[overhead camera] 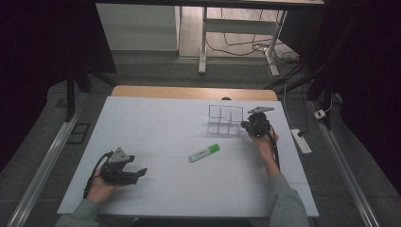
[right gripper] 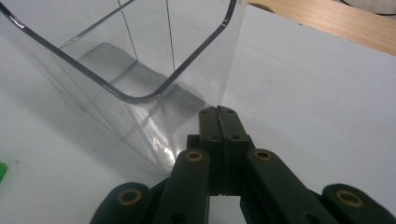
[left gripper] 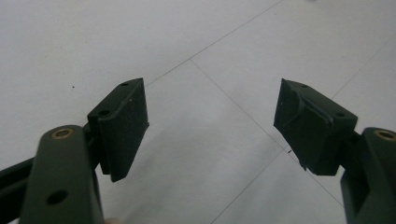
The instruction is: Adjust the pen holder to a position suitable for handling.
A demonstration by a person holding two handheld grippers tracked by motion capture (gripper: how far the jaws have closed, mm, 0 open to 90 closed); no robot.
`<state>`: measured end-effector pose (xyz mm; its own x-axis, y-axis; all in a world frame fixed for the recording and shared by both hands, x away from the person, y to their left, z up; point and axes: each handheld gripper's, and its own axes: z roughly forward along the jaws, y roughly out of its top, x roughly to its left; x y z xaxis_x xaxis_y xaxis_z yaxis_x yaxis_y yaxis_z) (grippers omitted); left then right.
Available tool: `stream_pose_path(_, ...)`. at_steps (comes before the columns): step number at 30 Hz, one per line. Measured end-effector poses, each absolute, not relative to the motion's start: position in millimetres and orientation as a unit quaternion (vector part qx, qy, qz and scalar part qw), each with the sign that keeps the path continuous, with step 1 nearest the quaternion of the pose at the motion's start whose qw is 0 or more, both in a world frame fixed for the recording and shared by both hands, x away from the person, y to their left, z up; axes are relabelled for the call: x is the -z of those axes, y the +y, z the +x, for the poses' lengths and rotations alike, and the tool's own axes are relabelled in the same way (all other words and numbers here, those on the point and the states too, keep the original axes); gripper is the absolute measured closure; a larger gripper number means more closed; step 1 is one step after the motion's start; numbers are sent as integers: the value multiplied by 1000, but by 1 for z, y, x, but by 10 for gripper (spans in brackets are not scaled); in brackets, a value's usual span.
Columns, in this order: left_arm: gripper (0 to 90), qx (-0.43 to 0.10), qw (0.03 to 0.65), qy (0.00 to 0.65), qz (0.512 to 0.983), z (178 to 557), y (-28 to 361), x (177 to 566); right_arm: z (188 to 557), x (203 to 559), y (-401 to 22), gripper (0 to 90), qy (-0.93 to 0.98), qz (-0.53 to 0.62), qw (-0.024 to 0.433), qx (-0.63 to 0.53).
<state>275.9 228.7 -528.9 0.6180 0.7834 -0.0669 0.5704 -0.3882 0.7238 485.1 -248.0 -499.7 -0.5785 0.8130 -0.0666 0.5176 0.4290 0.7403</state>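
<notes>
A clear plastic organiser [overhead camera: 225, 119] with several compartments stands at the table's far right of middle. My right gripper [overhead camera: 246, 126] is shut, its tips right at the organiser's near right corner. In the right gripper view the right gripper [right gripper: 218, 112] has its jaws pressed flat together against the organiser's [right gripper: 140, 98] clear wall, with nothing seen between them. A green and white highlighter [overhead camera: 204, 152] lies flat in the middle of the table. My left gripper [overhead camera: 141, 171] rests at the front left, and the left gripper [left gripper: 210, 126] is open over bare white table.
The white table top [overhead camera: 165, 127] has a wooden strip [overhead camera: 194, 92] along its far edge. Beyond it stand desk legs and loose cables on the floor. A power strip [overhead camera: 301, 140] lies off the right edge. A green corner of the highlighter [right gripper: 2, 171] shows at the left.
</notes>
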Motion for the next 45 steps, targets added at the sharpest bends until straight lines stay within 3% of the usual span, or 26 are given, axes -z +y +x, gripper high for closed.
stream_pose_path(45,251,-144,361,413,824,275,228,532,493,507,-165,890,843,351,193,-360)
